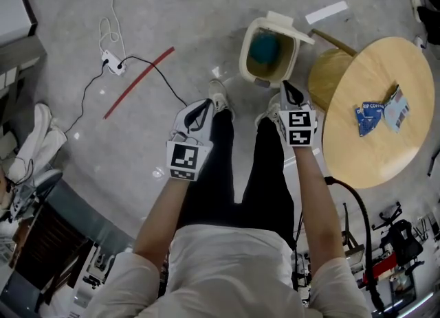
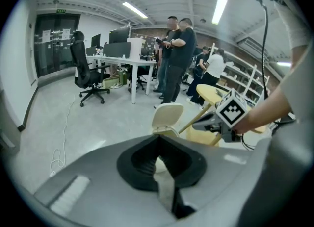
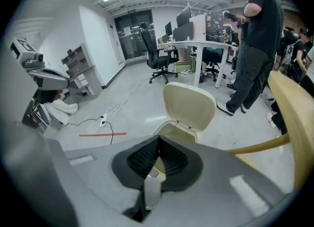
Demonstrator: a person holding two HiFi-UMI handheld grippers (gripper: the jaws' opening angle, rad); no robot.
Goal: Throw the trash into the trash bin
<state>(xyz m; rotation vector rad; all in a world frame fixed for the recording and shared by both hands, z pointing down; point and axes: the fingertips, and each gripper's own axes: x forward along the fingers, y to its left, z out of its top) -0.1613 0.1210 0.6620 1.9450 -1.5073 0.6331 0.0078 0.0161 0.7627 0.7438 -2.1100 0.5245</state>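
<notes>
Trash bin (image 1: pixel 243 62), cream-coloured, stands on the grey floor (image 1: pixel 172 28) just ahead of the person's shoes, with its lid (image 1: pixel 292 25) tipped up and back. A rounded teal lump (image 1: pixel 263 49) lies inside it. To the bin's right is a round wooden surface (image 1: pixel 371 159), and on it, well apart from the bin, two blue packets (image 1: pixel 366 118) lie side by side near the far edge.

Both grippers are held over the person's legs, pointing forward and down towards the bin. The left gripper (image 1: pixel 205 106) has its jaws brought together, the black pads meeting at the tip with nothing caught between them; its own view shows only the bin's raised lid beyond the pads. The right gripper (image 1: pixel 287 88) is likewise closed and empty, its tip near the bin's front edge in the head view, and its own view looks over the closed pads at the lid and the open mouth of the bin.

On the floor to the left lie a red strip (image 1: pixel 139 82) and a white power strip (image 1: pixel 113 64) with a black cable trailing from it. In the gripper views several people (image 2: pixel 177 54) stand past the bin beside a white desk (image 2: pixel 122 64), and a black office chair (image 2: pixel 88 74) stands in front of it.
</notes>
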